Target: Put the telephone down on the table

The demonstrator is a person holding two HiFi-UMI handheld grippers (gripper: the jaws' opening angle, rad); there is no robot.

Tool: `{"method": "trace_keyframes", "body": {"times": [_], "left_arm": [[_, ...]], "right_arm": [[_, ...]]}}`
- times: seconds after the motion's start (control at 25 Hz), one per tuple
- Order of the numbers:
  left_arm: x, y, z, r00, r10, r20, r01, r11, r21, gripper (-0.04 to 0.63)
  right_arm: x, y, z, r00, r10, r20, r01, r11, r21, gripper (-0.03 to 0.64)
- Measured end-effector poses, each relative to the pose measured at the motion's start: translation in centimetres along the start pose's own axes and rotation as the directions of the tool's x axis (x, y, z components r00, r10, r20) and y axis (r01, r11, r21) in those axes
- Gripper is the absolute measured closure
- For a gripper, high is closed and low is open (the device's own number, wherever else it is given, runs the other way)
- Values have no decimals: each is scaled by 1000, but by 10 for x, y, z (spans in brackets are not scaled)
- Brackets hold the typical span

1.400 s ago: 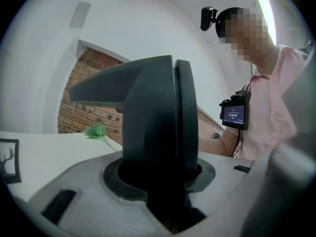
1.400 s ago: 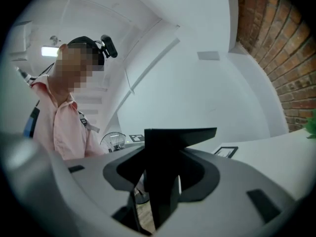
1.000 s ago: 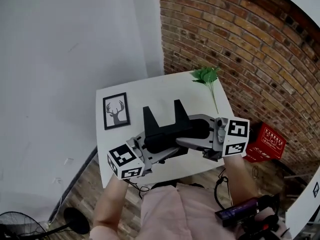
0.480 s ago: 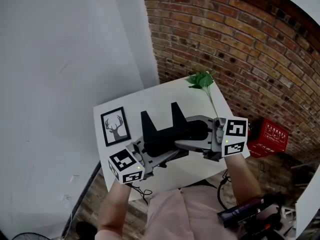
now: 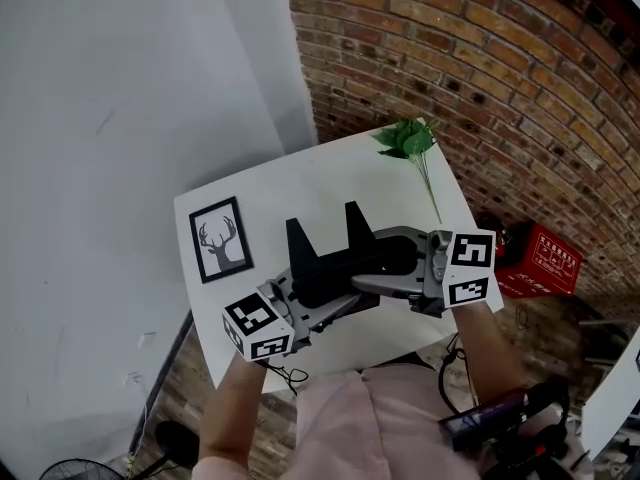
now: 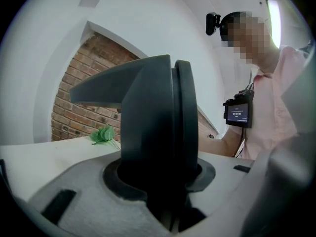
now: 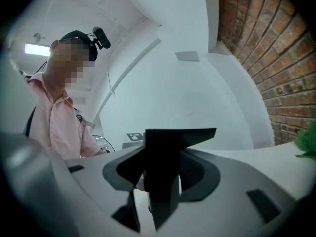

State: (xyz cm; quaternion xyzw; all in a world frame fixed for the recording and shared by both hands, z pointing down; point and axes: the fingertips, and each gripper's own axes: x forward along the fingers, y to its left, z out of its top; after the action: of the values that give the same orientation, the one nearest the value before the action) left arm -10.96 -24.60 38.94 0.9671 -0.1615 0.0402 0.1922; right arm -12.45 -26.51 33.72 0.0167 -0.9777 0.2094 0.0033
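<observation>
The black telephone point(image 5: 335, 260), a dark block with two upright prongs, hangs over the near half of the white table point(image 5: 300, 183), held between both grippers. My left gripper point(image 5: 303, 301) is shut on its near left end. From the right, my right gripper point(image 5: 385, 271) is shut on its other end. In the left gripper view the telephone point(image 6: 158, 127) fills the space between the jaws of the left gripper point(image 6: 165, 186). The right gripper view shows the telephone point(image 7: 165, 157) clamped in the right gripper point(image 7: 158, 184). Whether the telephone touches the table is hidden.
A framed deer picture point(image 5: 218, 240) lies on the table's left side and a green leafy sprig point(image 5: 408, 140) at its far right corner. A brick wall rises behind. A red crate point(image 5: 540, 258) stands on the floor to the right, a fan point(image 5: 70, 465) at the lower left.
Both grippers have sunk a little toward the table with the telephone still clamped between them. The head view has shifted slightly.
</observation>
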Motion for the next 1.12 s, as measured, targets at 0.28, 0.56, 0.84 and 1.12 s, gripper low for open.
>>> {"method": "trace_keyframes", "body": {"times": [0.28, 0.56, 0.84, 1.12], "left_arm": [[16, 23, -23, 1000, 7, -8, -8, 996, -92, 430], [30, 42, -54, 999, 7, -31, -12, 982, -189, 430], [42, 56, -81, 999, 6, -47, -18, 963, -267, 430], [47, 66, -106, 998, 1, -57, -21, 939, -342, 430]], "right_arm": [[-5, -31, -23, 1000, -1, -23, 3, 996, 85, 422], [-9, -61, -54, 998, -8, -57, 18, 984, 178, 419], [-14, -82, -81, 997, -7, -81, 27, 968, 251, 417], [-13, -98, -107, 994, -11, -105, 43, 949, 313, 416]]}}
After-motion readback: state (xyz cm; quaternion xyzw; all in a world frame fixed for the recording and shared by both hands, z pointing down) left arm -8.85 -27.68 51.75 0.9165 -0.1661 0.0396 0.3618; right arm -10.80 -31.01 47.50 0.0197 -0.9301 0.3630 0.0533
